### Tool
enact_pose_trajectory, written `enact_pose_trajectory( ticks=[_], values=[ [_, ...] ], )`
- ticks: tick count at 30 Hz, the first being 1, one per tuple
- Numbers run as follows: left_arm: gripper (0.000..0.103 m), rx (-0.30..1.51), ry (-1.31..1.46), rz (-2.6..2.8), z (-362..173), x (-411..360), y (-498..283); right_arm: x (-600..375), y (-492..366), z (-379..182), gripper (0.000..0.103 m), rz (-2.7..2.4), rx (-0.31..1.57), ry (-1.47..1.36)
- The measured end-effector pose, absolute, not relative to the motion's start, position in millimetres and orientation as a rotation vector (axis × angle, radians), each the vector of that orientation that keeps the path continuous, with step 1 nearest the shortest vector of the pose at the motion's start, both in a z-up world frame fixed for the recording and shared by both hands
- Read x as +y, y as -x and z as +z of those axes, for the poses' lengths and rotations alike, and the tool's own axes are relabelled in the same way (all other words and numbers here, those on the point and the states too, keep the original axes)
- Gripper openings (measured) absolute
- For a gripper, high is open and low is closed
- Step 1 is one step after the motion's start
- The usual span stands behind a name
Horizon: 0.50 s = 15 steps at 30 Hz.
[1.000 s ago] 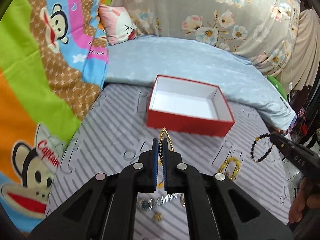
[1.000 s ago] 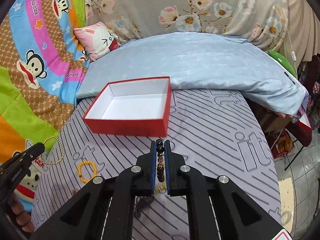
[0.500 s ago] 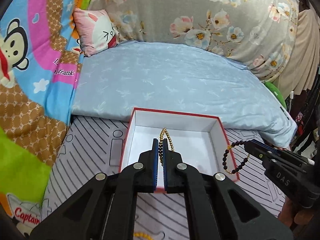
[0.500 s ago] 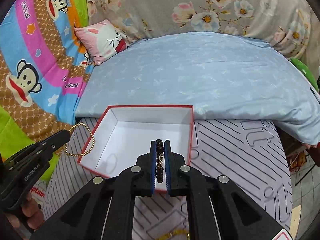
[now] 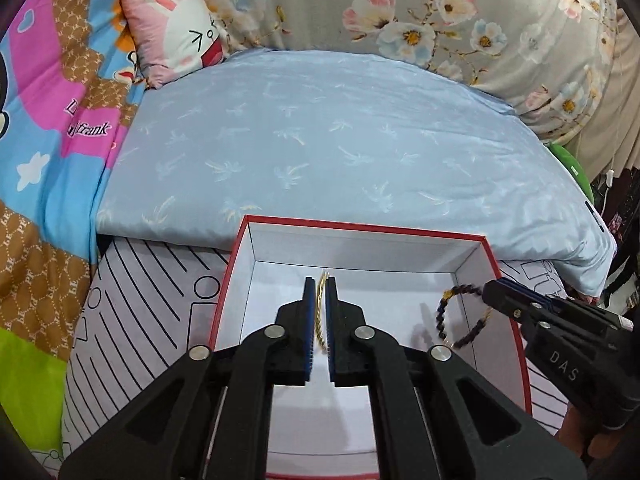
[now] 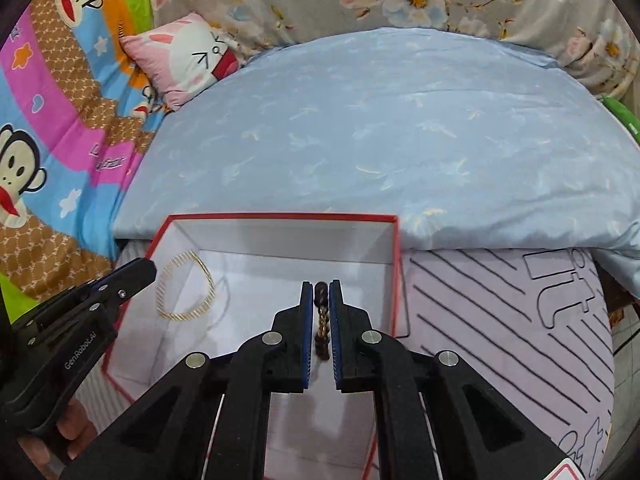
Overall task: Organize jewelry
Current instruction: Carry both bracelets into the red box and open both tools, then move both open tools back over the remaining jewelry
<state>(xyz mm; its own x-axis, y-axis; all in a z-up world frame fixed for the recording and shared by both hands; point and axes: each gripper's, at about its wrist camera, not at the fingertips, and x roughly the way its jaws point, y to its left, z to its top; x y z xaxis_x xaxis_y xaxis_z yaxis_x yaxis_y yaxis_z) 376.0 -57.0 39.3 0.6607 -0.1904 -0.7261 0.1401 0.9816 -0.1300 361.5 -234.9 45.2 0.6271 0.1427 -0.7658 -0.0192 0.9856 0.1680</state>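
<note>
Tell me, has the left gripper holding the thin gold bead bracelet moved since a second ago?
Yes. The left gripper moved forward from the striped mat to over the red box.

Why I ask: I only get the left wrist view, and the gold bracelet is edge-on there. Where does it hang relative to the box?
Observer: In the right wrist view the gold bracelet shows as a full loop at the tip of the left gripper, whose fingers are opening around it. It hangs over the white inside of the red box, near the left wall.
Operator: And the dark bracelet on the right?
Observer: The dark bracelet sits between the opening fingers of the right gripper, above the box floor. A short run of gold beads shows among the dark ones.
</note>
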Motion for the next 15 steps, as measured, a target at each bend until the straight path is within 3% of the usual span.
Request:
enact_pose_trajectory(
  ticks=[1,3,5,15],
  values=[
    [0.032,0.832,0.07,-0.179,38,-56,-377,-236,-361,46,0.015,0.084,0.886,-0.14],
    [0.052,0.816,0.083,-0.153,41,-50,-374,-241,-357,49,0.02,0.078,0.877,-0.141],
    [0.052,0.793,0.08,-0.14,46,-44,-367,-245,-348,55,0.026,0.08,0.865,-0.153],
    [0.052,0.789,0.065,-0.087,59,-9,-288,-251,-240,63,0.027,0.063,0.853,-0.122]
  ],
)
